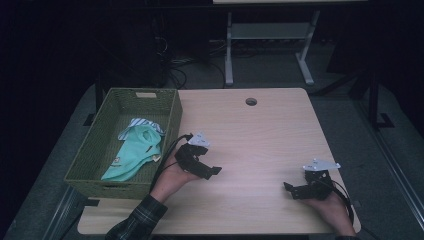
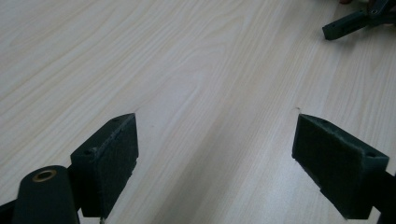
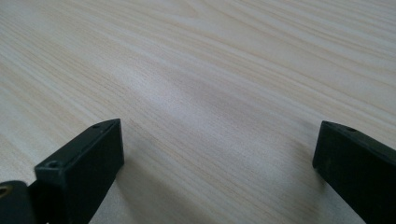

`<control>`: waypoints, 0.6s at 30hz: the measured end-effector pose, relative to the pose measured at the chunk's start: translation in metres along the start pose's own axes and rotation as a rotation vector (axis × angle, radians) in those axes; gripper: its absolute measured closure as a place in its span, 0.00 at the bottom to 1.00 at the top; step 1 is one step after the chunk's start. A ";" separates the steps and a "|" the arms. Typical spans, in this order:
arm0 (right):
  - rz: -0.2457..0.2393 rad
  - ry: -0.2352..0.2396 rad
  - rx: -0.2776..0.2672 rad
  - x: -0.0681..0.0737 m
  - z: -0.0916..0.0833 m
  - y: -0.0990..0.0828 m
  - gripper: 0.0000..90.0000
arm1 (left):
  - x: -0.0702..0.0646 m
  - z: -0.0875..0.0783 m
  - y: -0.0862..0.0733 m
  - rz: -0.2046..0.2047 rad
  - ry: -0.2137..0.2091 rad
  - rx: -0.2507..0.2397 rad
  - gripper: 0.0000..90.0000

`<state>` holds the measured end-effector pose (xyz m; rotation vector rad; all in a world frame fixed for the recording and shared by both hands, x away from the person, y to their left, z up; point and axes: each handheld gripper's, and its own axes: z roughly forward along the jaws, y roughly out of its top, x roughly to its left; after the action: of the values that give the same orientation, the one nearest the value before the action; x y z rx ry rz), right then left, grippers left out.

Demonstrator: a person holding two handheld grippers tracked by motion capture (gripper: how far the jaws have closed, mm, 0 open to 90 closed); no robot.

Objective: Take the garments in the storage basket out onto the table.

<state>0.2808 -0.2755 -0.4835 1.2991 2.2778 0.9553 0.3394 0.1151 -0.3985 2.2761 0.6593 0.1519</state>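
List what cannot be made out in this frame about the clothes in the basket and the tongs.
- Mint garment, high view: the print near its hem is too small to read.
- Striped cloth, high view: mostly hidden under the garment.
- Green basket: label on the far rim is too small to read.
- Right tongs, left gripper view: cut off by the top edge.

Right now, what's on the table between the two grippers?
Nothing. In the high view, bare table lies between the left gripper and the right gripper.

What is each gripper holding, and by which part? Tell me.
Nothing. The left gripper and right gripper are both open over the bare table.
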 end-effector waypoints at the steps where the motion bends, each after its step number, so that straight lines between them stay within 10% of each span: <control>1: 0.001 -0.001 0.000 0.000 0.000 0.000 0.01 | 0.001 0.000 0.001 -0.007 -0.008 -0.004 0.15; 18: 0.005 -0.006 -0.002 0.000 0.000 0.000 0.01 | 0.004 -0.013 0.016 0.020 -0.034 -0.017 0.15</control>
<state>0.2812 -0.2757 -0.4836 1.3057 2.2695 0.9533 0.3458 0.1163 -0.3788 2.2645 0.6154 0.1274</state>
